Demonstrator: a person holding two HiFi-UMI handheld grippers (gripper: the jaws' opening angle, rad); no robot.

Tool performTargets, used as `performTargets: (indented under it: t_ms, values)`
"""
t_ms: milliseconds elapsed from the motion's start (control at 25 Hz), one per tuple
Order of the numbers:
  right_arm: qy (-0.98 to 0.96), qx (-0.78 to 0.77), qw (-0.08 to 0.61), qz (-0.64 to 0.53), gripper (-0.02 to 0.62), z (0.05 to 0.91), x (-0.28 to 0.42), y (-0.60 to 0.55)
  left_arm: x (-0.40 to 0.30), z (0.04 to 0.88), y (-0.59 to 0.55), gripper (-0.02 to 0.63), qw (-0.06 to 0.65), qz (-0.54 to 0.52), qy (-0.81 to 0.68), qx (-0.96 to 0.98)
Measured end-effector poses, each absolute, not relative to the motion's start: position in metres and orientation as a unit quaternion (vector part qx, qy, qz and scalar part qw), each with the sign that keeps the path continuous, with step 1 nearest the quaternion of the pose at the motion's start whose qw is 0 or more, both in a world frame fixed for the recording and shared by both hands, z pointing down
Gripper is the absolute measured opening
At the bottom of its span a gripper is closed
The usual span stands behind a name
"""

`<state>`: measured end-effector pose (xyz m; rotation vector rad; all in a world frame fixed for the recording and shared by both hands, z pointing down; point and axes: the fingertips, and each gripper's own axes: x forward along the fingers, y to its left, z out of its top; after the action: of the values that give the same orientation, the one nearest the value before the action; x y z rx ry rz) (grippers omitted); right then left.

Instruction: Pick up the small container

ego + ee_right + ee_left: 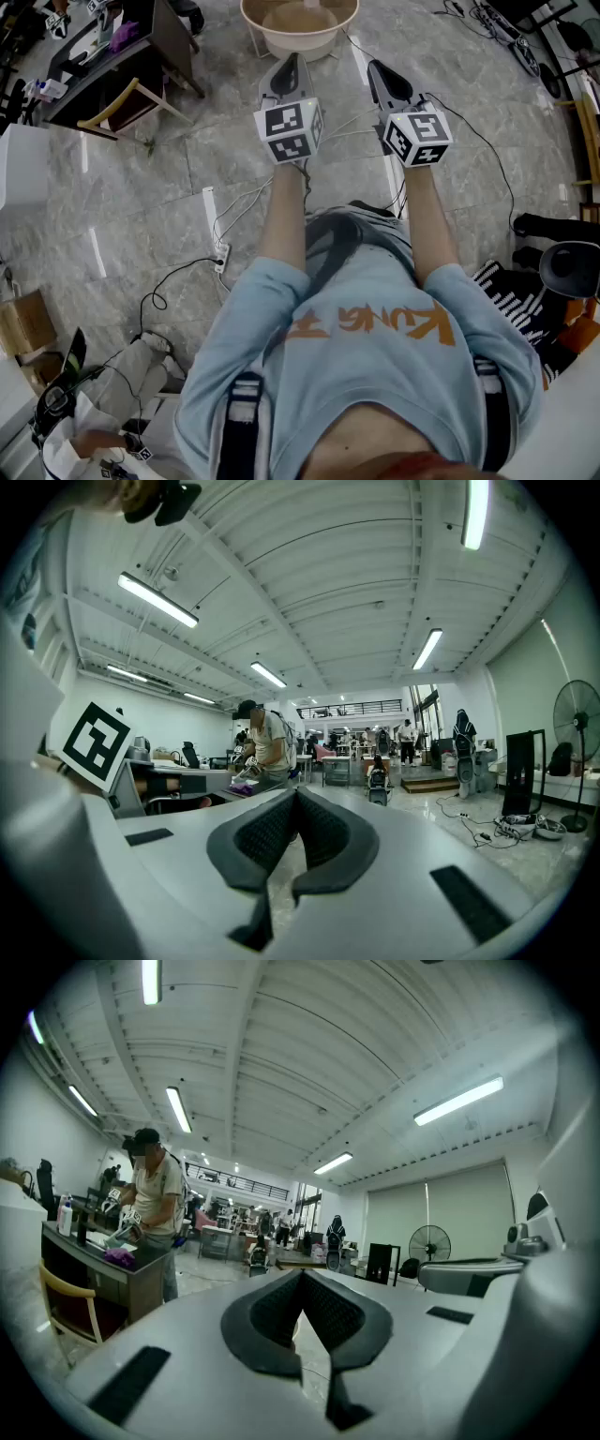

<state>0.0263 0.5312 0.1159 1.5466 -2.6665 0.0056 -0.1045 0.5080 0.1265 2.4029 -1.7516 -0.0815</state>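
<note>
In the head view the left claw [292,58] and right claw [380,67] point across the floor [141,206] toward a round beige container [300,28] just ahead, and the left gripper view, then the right gripper view, each show jaws pressed together, empty.

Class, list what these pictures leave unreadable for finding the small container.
- Head view: the beige basin is cut off by the top edge; its contents are unclear.
- Head view: items on the dark desk are too small to name.
- Gripper views: the left gripper and right gripper hide the near floor; no small container shows.
</note>
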Motion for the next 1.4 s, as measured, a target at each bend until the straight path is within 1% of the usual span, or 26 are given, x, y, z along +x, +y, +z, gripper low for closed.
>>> performTargets:
  t_ms: [120,240,400,760,1040,1160,1280,1400]
  values:
    - [-0.867,0.497,0.031,-0.004,0.011,0.111,0.024,0.530,-0.098,0.129,0.505,0.023,0.086,-0.020,-0.585,0.806]
    - [-0.860,0.510,0.013,0.002,0.011,0.107,0.034,0.526,-0.090,0.127,0.504,0.023,0.084,-0.018,-0.582,0.809]
    - [-0.851,0.525,0.007,0.007,0.011,0.110,0.048,0.523,-0.087,0.126,0.503,0.024,0.079,-0.014,-0.579,0.812]
    - [-0.840,0.542,-0.016,0.036,0.011,0.117,0.060,0.496,-0.106,0.134,0.488,0.023,0.085,-0.005,-0.590,0.803]
    - [-0.847,0.529,-0.046,0.023,0.011,0.095,0.048,0.446,-0.135,0.127,0.452,0.023,0.068,-0.003,-0.613,0.787]
    - [-0.851,0.522,-0.056,0.019,0.011,0.099,0.045,0.429,-0.141,0.130,0.435,0.024,0.059,-0.002,-0.618,0.784]
    - [-0.855,0.515,-0.057,0.025,0.012,0.115,0.066,0.408,-0.132,0.138,0.416,0.023,0.050,0.003,-0.622,0.782]
    - [-0.836,0.539,-0.085,0.053,0.011,0.129,0.108,0.367,-0.119,0.145,0.380,0.023,0.033,0.013,-0.619,0.785]
